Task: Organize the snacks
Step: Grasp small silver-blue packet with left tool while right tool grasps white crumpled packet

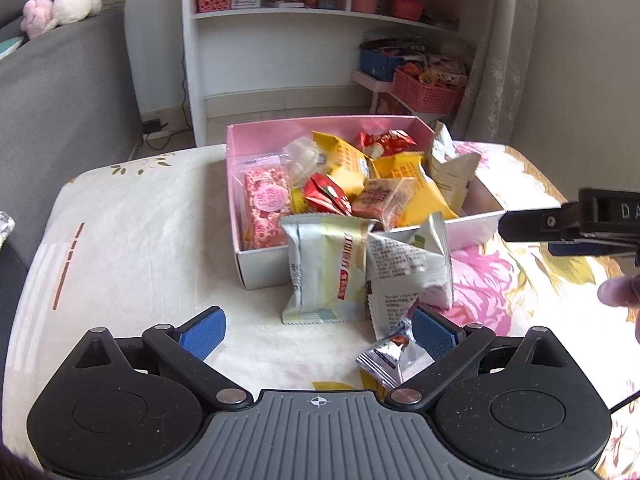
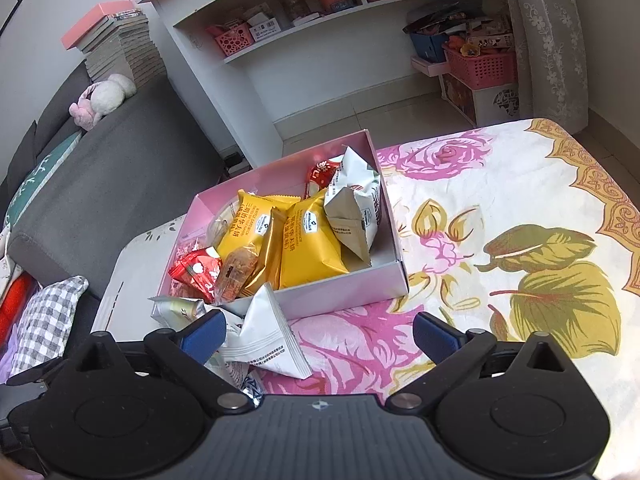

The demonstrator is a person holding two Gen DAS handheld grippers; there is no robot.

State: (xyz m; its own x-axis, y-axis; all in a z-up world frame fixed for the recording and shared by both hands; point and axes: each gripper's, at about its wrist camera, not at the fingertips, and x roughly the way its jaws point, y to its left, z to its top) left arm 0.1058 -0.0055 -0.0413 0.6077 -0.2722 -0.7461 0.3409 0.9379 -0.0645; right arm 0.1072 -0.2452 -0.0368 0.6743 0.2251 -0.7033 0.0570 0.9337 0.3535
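Observation:
A pink-lined box [image 1: 236, 168] [image 2: 344, 292] on the floral cloth holds several snacks: yellow packets [image 2: 308, 240], red packets [image 1: 326, 196], a pink rice bar [image 1: 266, 208] and a white pouch [image 2: 354, 212]. Outside its front wall lie a silver-yellow packet [image 1: 326, 276], a white printed pouch [image 1: 404, 268] [image 2: 266, 336] and a small silver candy [image 1: 390, 356]. My left gripper [image 1: 318, 330] is open and empty, its right pad [image 1: 434, 332] beside the silver candy. My right gripper [image 2: 318, 332] is open and empty above the cloth, its left pad [image 2: 202, 334] near the white pouch. The right gripper also shows in the left wrist view [image 1: 572, 224].
A grey sofa [image 2: 100, 184] with a plush toy [image 2: 106, 98] stands to the left. A white shelf unit [image 1: 280, 60] and pink baskets [image 2: 482, 66] stand behind the box. The floral cloth [image 2: 520, 220] stretches right of the box.

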